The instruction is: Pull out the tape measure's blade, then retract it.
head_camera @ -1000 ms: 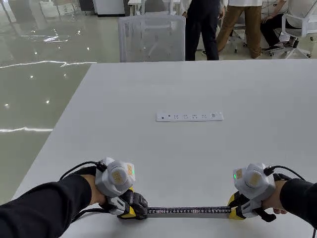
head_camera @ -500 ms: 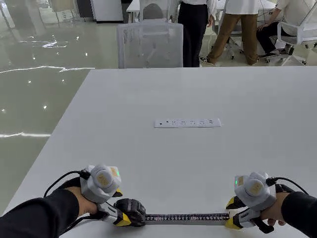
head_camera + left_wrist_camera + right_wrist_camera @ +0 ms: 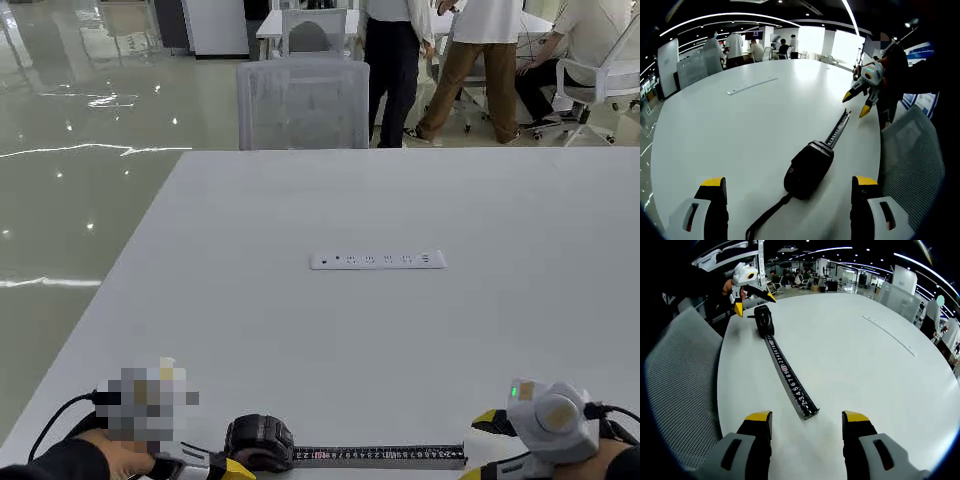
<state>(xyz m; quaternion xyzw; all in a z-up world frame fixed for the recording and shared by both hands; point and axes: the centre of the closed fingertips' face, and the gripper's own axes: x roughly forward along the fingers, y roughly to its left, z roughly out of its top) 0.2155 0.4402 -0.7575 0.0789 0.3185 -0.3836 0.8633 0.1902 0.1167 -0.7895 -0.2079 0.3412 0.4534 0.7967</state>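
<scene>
We see left tool [image 3: 788,182] spread, right tool [image 3: 807,416] spread; tape measure [image 3: 807,169] lying free on desk [image 3: 400,340], blade [image 3: 787,375] out.

It was an open-plan office: a broad white desk [image 3: 500,200] carried a power strip [image 3: 378,261] at its middle, a grey mesh chair [image 3: 303,103] stood at its far edge, and beyond it people [image 3: 392,60] stood on a glossy floor [image 3: 80,180] near a swivel chair [image 3: 600,75].
</scene>
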